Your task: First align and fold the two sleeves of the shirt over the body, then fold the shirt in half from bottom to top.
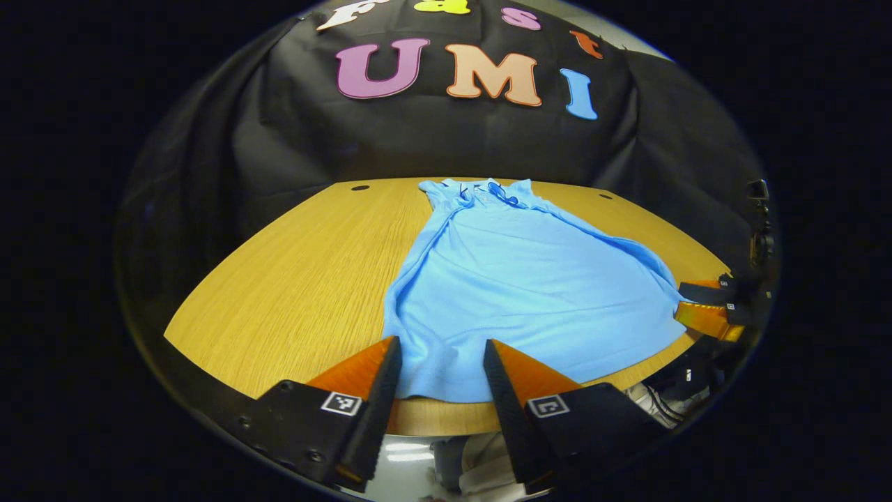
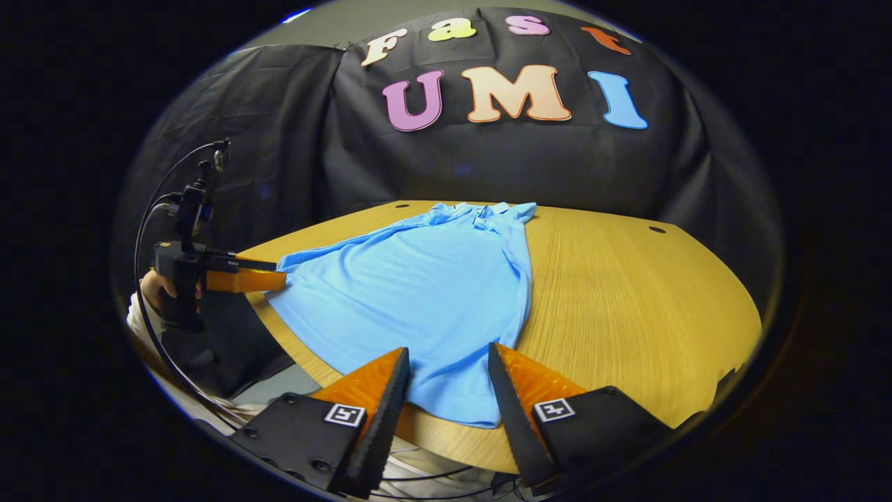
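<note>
Lying flat on the bench, the shirt seems to have both sleeves folded in, leaving the bottom-to-top fold, with both grippers spread wide at its hem.

- The left gripper holds its two wedge-shaped fingers spread apart, pointing forward and level, in the left gripper view.
- The right gripper likewise has its fingers parted with a wide gap, in the right gripper view.
- In the right gripper view the left gripper appears at the far left, fingers lying sideways, its dark pistol handle gripped by a hand.
- In the left gripper view the right gripper sits at the far right edge, fingers stacked one above the other.
</note>
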{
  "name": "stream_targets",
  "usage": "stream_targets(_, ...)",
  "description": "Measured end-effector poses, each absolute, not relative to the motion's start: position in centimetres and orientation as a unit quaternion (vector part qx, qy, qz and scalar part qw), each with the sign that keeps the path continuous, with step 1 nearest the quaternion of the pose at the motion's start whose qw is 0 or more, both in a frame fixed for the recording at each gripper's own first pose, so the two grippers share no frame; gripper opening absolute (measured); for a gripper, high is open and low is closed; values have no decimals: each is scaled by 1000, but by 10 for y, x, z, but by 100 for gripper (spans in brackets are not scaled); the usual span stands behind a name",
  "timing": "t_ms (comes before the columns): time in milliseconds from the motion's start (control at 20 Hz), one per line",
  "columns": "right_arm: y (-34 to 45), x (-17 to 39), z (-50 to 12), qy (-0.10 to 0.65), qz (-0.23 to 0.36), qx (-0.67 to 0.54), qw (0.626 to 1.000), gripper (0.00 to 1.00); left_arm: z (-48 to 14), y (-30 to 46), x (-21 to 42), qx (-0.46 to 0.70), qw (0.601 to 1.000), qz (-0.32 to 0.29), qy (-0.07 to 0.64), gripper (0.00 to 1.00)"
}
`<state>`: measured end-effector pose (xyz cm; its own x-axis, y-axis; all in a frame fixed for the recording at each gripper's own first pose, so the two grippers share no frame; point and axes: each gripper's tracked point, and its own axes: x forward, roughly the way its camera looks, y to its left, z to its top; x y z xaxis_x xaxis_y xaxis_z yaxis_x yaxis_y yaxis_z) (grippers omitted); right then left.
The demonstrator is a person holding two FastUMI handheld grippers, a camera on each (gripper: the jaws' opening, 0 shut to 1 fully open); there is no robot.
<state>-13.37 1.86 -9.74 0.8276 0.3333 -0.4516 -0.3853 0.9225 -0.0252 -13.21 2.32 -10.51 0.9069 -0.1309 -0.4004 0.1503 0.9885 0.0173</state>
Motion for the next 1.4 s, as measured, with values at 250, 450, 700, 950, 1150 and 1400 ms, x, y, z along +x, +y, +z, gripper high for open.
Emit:
stream_targets(250,31,-135,-99,225,202,-47,952,24,-103,8,-128,34,978,-92,187,12)
stream_targets(450,31,-135,-100,229,198,-31,953,3,-104,7,-125,40,978,-86,184,0)
stream_targets(700,34,-127,-94,226,190,-28,955,3,-102,10,-124,39,978,-82,190,0)
stream_targets(950,38,-101,-65,195,186,-48,962,3,-75,7,-104,40,980,-84,176,0)
stream_targets(1150,41,-72,-42,179,179,-41,967,3,-36,6,-74,32,985,-86,143,0)
stream_targets(1400,42,-27,-15,165,166,-48,971,3,6,-3,-26,0,987,-106,119,0)
